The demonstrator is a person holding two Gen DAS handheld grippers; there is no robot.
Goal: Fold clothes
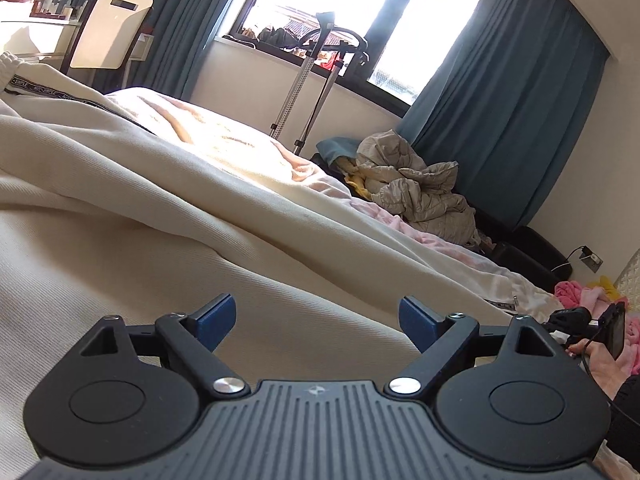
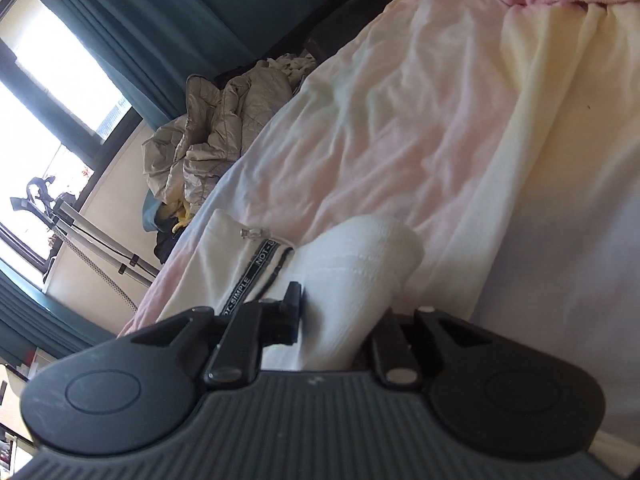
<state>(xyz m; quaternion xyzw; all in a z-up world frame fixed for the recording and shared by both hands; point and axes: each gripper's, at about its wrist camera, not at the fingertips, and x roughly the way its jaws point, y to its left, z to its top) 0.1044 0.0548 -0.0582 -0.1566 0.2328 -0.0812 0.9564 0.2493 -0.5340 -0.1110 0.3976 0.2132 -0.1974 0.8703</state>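
Across the bed [image 1: 256, 184], a cream ribbed garment [image 1: 132, 208] lies spread in long soft folds. Its fabric is fine-ribbed, off-white, trimmed with a black tape [image 2: 256, 272] printed "NOT-SIMPLE" in white letters. In the left wrist view the garment's long axis runs from the upper left, where the tape shows near a knitted edge, down toward the lower right, where a small end of it lies close to the right gripper [image 1: 580, 320]. Under it lies a pale pink and cream bedsheet [image 2: 420, 120], with a crumpled grey quilted jacket [image 1: 420, 184] beyond the far edge of the bed.

Over the ribbed cloth hangs the left gripper [image 1: 316, 320], jaws spread wide, blue pads apart with nothing between them.

From the right wrist view, a white ribbed cuff [image 2: 360, 272] rises as a thick rolled tube, pointing up and away. The right gripper [image 2: 340, 320] stands narrowed around the cuff's base; whether its pads press the cloth I cannot tell.
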